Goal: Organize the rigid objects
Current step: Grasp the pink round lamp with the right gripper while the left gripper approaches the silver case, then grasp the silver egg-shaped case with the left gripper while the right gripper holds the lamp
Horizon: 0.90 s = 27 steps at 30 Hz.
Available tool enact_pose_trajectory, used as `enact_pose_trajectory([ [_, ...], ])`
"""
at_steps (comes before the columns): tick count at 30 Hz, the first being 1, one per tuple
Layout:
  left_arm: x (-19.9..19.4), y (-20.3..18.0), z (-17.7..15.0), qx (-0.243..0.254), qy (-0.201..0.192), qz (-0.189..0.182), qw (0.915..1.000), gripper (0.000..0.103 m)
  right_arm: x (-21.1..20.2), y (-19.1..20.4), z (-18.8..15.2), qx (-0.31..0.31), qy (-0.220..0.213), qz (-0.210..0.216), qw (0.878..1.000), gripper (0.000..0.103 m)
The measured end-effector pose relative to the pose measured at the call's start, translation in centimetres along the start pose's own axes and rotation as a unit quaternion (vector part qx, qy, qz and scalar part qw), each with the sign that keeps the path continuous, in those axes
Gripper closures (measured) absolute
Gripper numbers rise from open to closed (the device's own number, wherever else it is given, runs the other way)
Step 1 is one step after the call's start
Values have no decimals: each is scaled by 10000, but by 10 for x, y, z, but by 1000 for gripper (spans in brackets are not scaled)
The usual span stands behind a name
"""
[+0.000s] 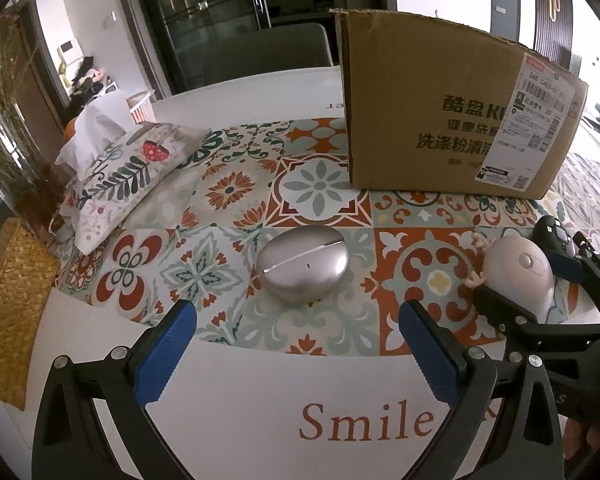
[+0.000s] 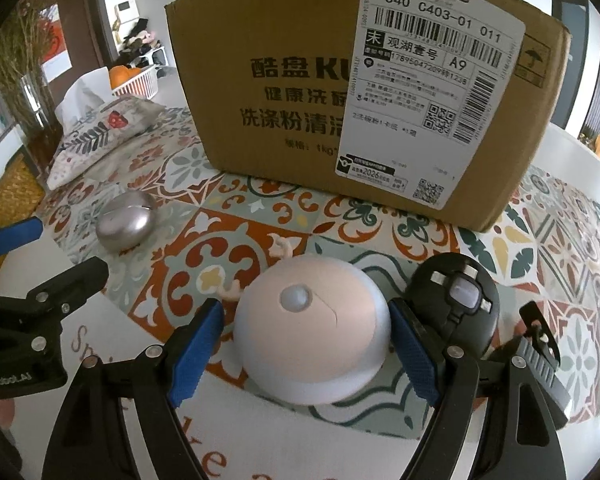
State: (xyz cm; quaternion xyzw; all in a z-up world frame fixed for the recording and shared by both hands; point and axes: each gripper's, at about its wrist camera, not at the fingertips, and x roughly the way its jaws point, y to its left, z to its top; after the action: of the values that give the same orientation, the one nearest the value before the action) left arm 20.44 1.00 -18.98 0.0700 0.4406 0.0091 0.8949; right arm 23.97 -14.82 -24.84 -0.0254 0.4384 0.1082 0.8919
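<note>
Right wrist view: pink dome toy [image 2: 312,332] sits between my right gripper's [image 2: 306,344] parted jaws, ungripped; left gripper [image 1: 298,344] gapes before silver case [image 1: 302,266].

Sitting on the table: one cardboard box [image 2: 340,92], one silver egg-shaped case [image 1: 303,264], one pale round mouse with antlers [image 2: 312,332] lying between the right fingers, one black mouse [image 2: 456,300] just beyond the right-hand finger, one fabric tissue pouch [image 1: 128,176].

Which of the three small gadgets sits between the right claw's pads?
The pale pink mouse, antlers on its side; the silver case and black mouse lie outside.
</note>
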Motion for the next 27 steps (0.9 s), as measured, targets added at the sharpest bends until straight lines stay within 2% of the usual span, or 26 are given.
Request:
enact_pose_trajectory([
  [3, 3, -1, 1, 65, -17, -12, 10000, 0, 2, 1, 1, -44, 0, -20, 10000, 24],
  [4, 4, -1, 1, 84, -20, -24, 10000, 0, 2, 1, 1, -57, 8, -43, 10000, 28],
  [13, 6, -3, 5, 134, -192, -197, 9995, 1, 1, -1, 1, 8, 26, -42, 10000, 28],
  [19, 9, -1, 9, 104, -450, -233, 9987, 1, -12, -1, 7, 120, -131, -113, 9998, 28],
  [27, 38, 7, 15, -150, -318, -314, 9989, 9, -1, 1, 20, 132, -159, -240, 9995, 28],
])
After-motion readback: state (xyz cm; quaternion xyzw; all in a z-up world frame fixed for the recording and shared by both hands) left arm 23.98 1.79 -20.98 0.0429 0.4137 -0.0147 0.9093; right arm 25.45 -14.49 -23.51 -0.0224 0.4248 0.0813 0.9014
